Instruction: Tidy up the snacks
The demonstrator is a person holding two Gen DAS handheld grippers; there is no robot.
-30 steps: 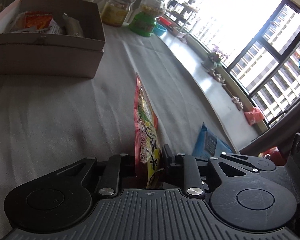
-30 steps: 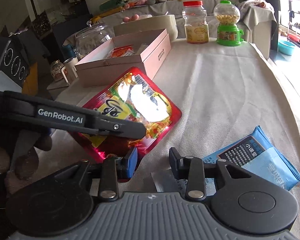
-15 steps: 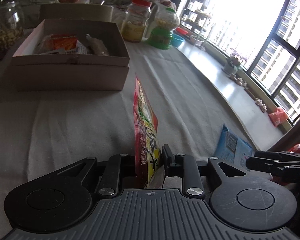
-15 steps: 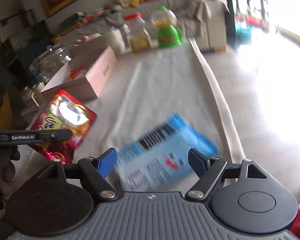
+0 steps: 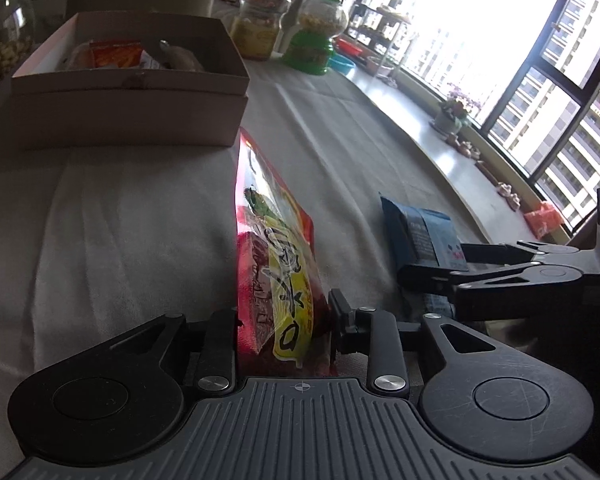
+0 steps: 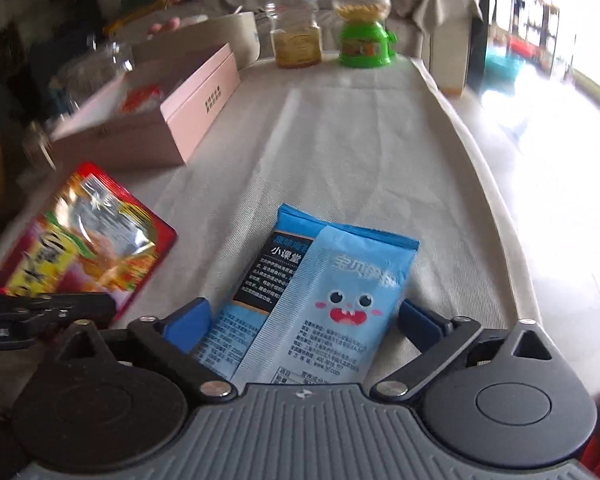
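So far the sorting looks only partly done, judging by how things lie. The pink box stands open at the far left of the cloth-covered bench, and it already holds a few packets, among them an orange-and-white one; what else is in it is hard to make out. Two snacks are not yet in it.

The red noodle packet stands on edge between the fingers of the left tongs, well short of the box. Those tongs are at a narrow setting and their jaws are opening at this moment; the packet sits right against both fingers, so I take it as still gripped, though the hold is loosening. In the right wrist view the same packet shows at the left, tilted above the cloth.

The blue packet lies flat on the bench near its front edge, on the window side, apart from the red one. The right tongs are spread wide around it, jaws opening, with a blue pad just beside each long edge and no sign of pressing. From the left wrist view the right tongs reach in from the right, level with the packet's near end.

Left to do, as I judge it: carry the red packet to the box, close on the blue packet, and bring it over too. The jar and the green dispenser stand upright at the far end, apparently untouched.
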